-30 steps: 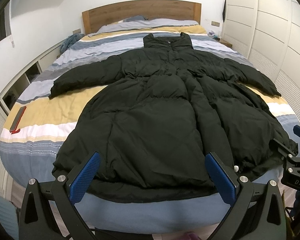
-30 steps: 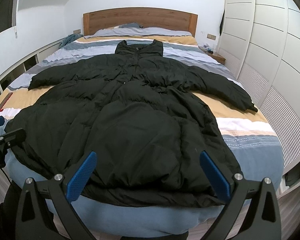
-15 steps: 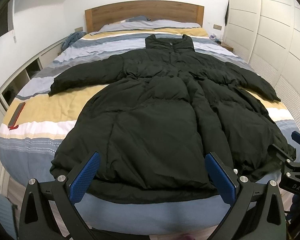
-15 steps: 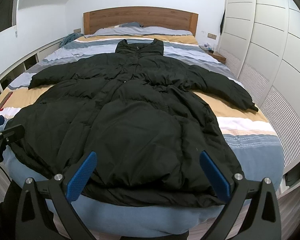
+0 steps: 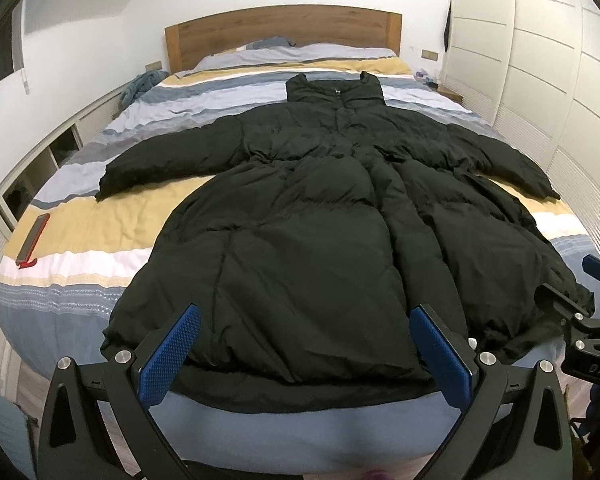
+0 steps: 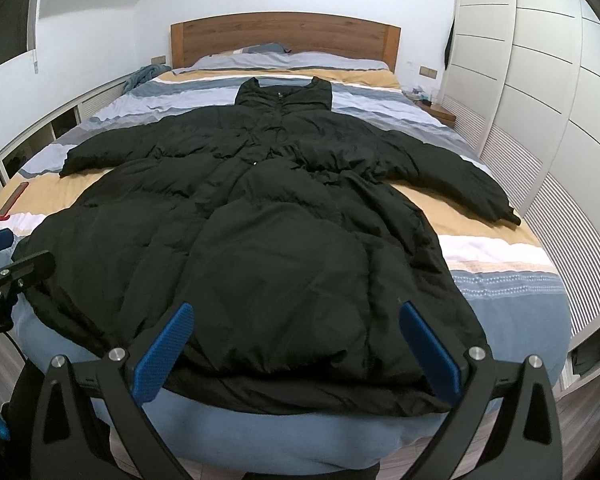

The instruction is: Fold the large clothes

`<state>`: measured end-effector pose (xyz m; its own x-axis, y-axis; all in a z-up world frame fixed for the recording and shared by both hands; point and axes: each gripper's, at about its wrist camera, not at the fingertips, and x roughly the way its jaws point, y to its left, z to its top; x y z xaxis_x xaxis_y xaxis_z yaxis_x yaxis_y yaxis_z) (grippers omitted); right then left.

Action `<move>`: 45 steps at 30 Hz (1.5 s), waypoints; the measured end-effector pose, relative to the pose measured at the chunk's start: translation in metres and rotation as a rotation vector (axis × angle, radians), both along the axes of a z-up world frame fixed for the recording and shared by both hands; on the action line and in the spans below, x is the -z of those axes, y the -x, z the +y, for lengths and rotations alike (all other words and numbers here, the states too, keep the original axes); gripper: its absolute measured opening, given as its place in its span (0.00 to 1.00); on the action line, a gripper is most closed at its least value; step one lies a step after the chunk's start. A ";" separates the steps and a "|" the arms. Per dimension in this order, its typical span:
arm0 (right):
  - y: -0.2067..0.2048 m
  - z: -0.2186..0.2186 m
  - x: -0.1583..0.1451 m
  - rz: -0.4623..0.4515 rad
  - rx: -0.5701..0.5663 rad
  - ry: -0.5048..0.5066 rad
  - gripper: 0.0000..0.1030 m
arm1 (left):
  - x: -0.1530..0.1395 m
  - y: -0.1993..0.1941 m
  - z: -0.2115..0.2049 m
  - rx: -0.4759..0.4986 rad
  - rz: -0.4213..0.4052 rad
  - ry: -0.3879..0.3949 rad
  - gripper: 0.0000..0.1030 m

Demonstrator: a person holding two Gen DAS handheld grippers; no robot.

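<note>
Because folding needs a flat start, the black padded coat lies face up and spread on the striped bed, collar toward the wooden headboard, both sleeves out to the sides, hem at the foot edge. The left tongs and right tongs are both released, jaws wide, each hovering just short of the hem and holding nothing; this placement suits a first grasp at the lower edge. The coat's underside is hidden. A flat red-edged object near the bed's left side is too small to identify, as are items on the far bedside stand.
</note>
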<state>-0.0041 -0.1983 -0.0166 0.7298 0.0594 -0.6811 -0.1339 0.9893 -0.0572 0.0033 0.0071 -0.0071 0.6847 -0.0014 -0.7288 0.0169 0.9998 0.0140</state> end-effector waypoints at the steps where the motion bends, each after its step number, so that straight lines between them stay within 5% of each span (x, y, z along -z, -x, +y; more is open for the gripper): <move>1: 0.000 0.000 0.000 0.001 -0.002 -0.001 1.00 | 0.000 0.000 -0.001 -0.002 -0.002 -0.004 0.99; 18: -0.007 0.015 -0.017 -0.006 -0.031 0.033 1.00 | -0.008 -0.007 0.021 0.011 -0.012 0.008 0.99; 26: -0.027 0.009 -0.048 -0.046 -0.022 0.030 1.00 | -0.041 -0.027 0.030 0.043 -0.056 -0.019 1.00; 35: -0.092 -0.010 -0.140 -0.207 -0.015 0.015 1.00 | -0.107 -0.086 0.043 0.035 -0.139 -0.046 1.00; 39: -0.135 -0.037 -0.174 -0.267 0.030 -0.086 1.00 | -0.122 -0.116 0.053 0.017 -0.166 -0.016 1.00; 45: -0.209 -0.093 -0.154 -0.212 0.164 -0.183 1.00 | -0.094 -0.152 0.067 -0.050 -0.118 -0.047 0.99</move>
